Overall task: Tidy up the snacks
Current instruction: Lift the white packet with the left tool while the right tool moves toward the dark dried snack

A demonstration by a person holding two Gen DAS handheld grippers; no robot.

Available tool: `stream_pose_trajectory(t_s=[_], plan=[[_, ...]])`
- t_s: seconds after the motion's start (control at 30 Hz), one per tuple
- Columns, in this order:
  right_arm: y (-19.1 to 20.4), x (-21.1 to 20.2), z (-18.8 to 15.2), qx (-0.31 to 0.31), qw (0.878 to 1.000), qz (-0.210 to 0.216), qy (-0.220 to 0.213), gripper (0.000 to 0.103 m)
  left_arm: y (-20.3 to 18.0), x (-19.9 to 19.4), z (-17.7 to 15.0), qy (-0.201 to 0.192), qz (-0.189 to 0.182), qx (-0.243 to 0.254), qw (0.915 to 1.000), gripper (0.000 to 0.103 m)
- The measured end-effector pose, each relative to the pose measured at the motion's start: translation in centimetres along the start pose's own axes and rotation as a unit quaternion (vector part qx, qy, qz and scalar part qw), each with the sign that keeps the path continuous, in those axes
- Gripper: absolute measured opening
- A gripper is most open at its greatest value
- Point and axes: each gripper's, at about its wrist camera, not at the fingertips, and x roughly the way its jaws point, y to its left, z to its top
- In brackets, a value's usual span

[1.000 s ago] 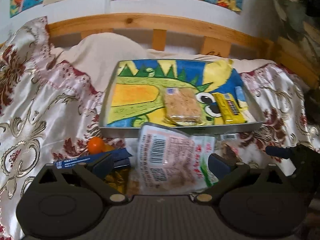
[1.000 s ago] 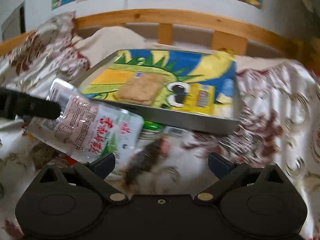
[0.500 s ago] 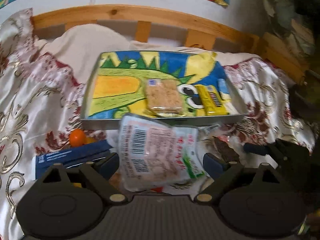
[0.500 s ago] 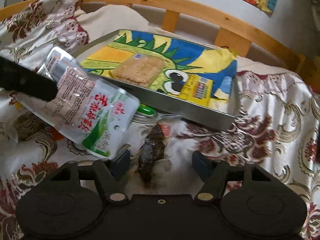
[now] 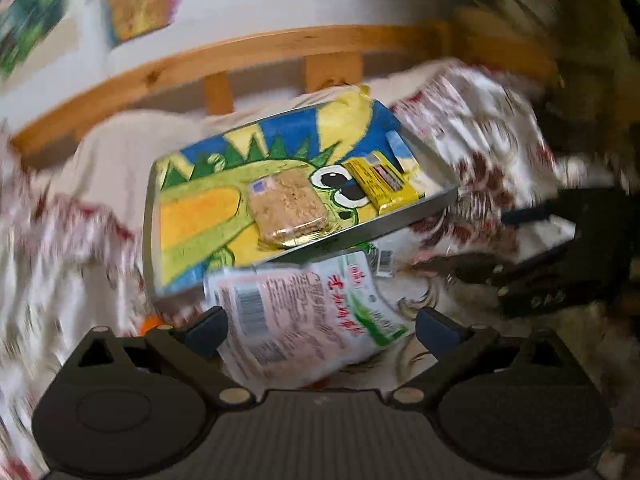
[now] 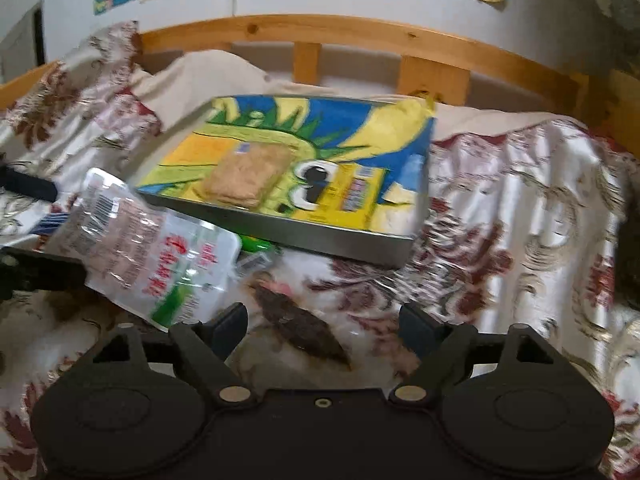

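My left gripper [image 5: 322,330] holds a white snack pouch [image 5: 304,316] with red lettering between wide-set fingers, just in front of the metal tray [image 5: 404,222]. The tray has a cartoon crocodile liner and holds a clear-wrapped cracker pack [image 5: 286,210] and a yellow bar [image 5: 380,184]. In the right wrist view the pouch [image 6: 160,252] hangs left of the tray [image 6: 360,242]. My right gripper [image 6: 322,330] is open and empty over a dark brown wrapped snack [image 6: 304,326] lying on the bedspread.
The floral satin bedspread [image 6: 520,208] covers the bed, with a wooden headboard [image 6: 360,36] behind. A green packet [image 6: 256,245] lies under the tray's front edge. An orange fruit [image 5: 150,324] peeks beside my left finger. The other gripper's dark body [image 5: 560,264] is at the right.
My left gripper has swung and tilted with the pouch, so the tray appears slanted and blurred. My right gripper has opened wider and shifted over the dark snack.
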Motion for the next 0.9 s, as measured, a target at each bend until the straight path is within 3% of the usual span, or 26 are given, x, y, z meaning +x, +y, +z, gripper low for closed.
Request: stream_pose_trajectory(t_s=[0.1, 0.17, 0.3, 0.47, 0.57, 0.7, 0.9], plan=[[0.6, 0.7, 0.3, -0.026, 0.999, 0.021, -0.002, 0.085, -0.6, 0.9, 0.6, 0.010, 0.011, 0.084, 0.9963, 0.102], [1.1, 1.2, 0.6, -0.052, 0.998, 0.025, -0.003, 0.085, -1.3, 1.4, 0.9, 0.016, 0.006, 0.143, 0.9896, 0.102], [0.8, 2.5, 0.8, -0.059, 0.998, 0.032, 0.008, 0.084, -3.1, 2.9, 1.1, 0.034, -0.009, 0.245, 0.9689, 0.102], [0.1, 3.5, 0.7, -0.029, 0.998, 0.050, 0.020, 0.084, -4.3, 4.7, 1.1, 0.067, -0.019, 0.325, 0.9433, 0.102], [0.1, 3.8, 0.7, -0.026, 0.998, 0.056, 0.020, 0.084, -4.3, 5.3, 1.7, 0.079, -0.035, 0.350, 0.9329, 0.102], [0.3, 4.3, 0.6, -0.026, 0.997, 0.072, 0.020, 0.084, -4.6, 6.8, 2.0, 0.127, -0.060, 0.375, 0.9164, 0.102], [1.1, 4.3, 0.5, -0.049, 0.995, 0.089, 0.007, 0.084, -4.5, 8.4, 1.4, 0.181, -0.085, 0.371, 0.9070, 0.102]])
